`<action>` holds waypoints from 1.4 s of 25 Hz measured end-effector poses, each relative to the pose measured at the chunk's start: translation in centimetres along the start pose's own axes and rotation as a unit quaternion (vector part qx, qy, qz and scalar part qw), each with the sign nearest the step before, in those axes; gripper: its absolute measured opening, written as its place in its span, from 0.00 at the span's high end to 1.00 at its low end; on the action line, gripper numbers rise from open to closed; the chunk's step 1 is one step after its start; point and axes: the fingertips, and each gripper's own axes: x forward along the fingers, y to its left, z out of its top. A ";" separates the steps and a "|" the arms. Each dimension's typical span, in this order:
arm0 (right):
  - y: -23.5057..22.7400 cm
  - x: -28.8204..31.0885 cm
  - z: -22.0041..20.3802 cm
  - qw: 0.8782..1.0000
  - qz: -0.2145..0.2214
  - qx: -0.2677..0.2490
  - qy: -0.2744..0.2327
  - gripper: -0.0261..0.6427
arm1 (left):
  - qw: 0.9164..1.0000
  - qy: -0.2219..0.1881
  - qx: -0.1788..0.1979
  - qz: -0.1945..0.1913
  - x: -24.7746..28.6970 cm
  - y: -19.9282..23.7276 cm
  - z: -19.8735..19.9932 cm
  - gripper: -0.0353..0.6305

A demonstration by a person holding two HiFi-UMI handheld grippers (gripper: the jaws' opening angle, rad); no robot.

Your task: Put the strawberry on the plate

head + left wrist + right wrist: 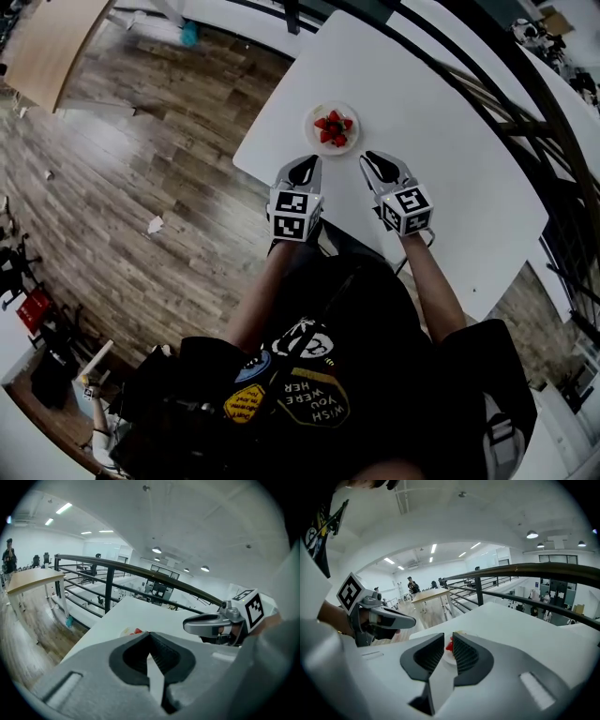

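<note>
Although the red strawberry pieces (pixel 334 127) already lie on the small round white plate (pixel 313 133), just ahead and between both tips, the left gripper (pixel 307 163) is clenched empty, the right gripper (pixel 371 157) slightly parted, empty.

The white table (pixel 441 159) bears a small plate (pixel 310 122) holding strawberries (pixel 334 129).

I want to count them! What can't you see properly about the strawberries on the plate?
Head view: the strawberries on the plate are too small to count.
Left gripper view: the left gripper hides nearly all the plate; only a red speck shows.
Right gripper view: the right gripper covers most of them.
</note>
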 end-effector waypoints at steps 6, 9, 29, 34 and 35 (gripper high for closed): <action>0.7 -5.1 2.6 0.998 -0.020 0.005 -0.056 0.91 | 0.999 -0.036 0.018 -0.003 -3.2 -2.5 2.8 0.94; 1.9 -8.2 4.3 0.997 -0.021 0.006 -0.079 0.93 | 0.998 -0.056 0.026 -0.005 -5.7 -4.6 4.5 0.94; 2.7 -13.0 9.1 0.990 -0.024 -0.018 -0.140 0.96 | 0.993 -0.112 0.030 0.019 -10.7 -7.5 7.9 0.94; 3.5 -13.2 9.1 0.990 -0.021 -0.020 -0.141 0.96 | 0.993 -0.116 0.024 0.026 -11.5 -7.0 7.8 0.94; 3.5 -13.2 9.1 0.990 -0.020 -0.018 -0.141 0.96 | 0.992 -0.119 0.024 0.027 -11.4 -6.9 7.9 0.94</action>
